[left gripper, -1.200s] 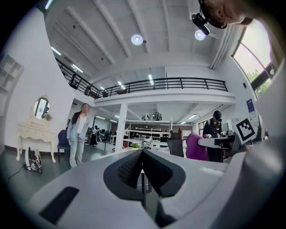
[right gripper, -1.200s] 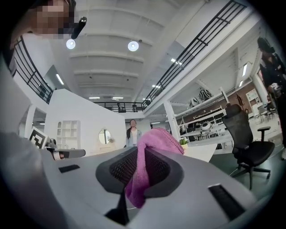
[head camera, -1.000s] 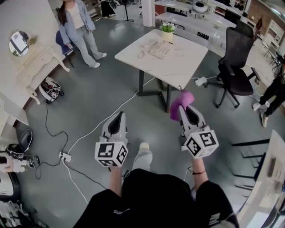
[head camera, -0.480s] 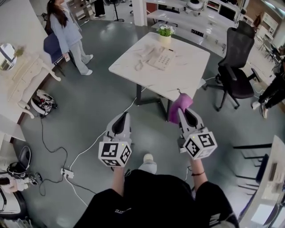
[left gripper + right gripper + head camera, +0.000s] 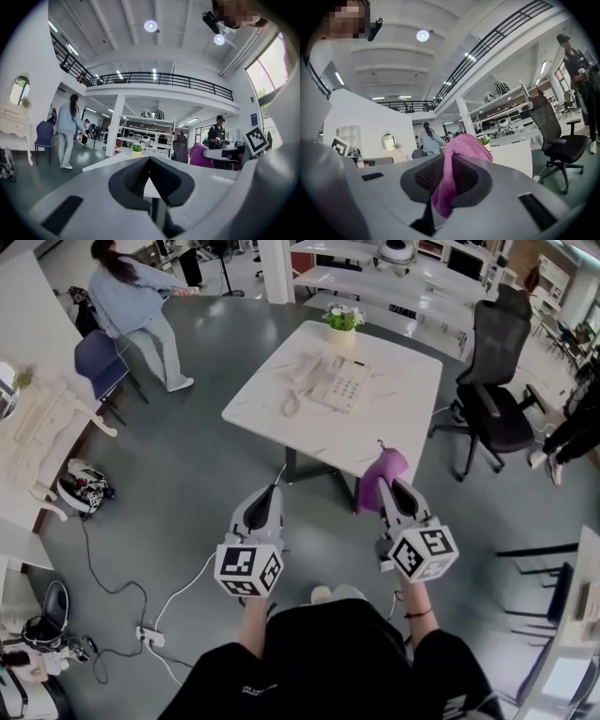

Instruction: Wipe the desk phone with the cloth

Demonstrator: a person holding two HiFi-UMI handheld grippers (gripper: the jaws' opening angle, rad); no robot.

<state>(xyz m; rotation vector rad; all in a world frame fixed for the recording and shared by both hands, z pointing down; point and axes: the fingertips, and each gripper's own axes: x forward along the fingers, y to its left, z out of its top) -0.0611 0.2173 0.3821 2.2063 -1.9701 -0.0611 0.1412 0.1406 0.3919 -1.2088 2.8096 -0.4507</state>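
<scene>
The right gripper is pinching a purple cloth. In the right gripper view its jaws press on the cloth from both sides. One end of the fabric flops over the tips and the other end hangs down between the pads. The left gripper holds nothing. In the left gripper view its pads meet at the tips, leaving only a small bare gap beneath them.

In the head view both grippers are held out in front of the person, side by side and apart, pointing toward 12 o'clock. The cloth hangs near the close edge of a white table, though whether it is over the tabletop or short of it cannot be told.

The desk phone lies on the table toward 11 o'clock of its middle, well apart from the cloth. Its handset is at the 9 o'clock side. A small potted plant stands at 12 o'clock from the phone, at the far edge. A black office chair stands at 3 o'clock of the table. A person in a light blue jacket stands at 10 o'clock, beside a blue chair. A white power strip lies on the grey floor at 8 o'clock.
</scene>
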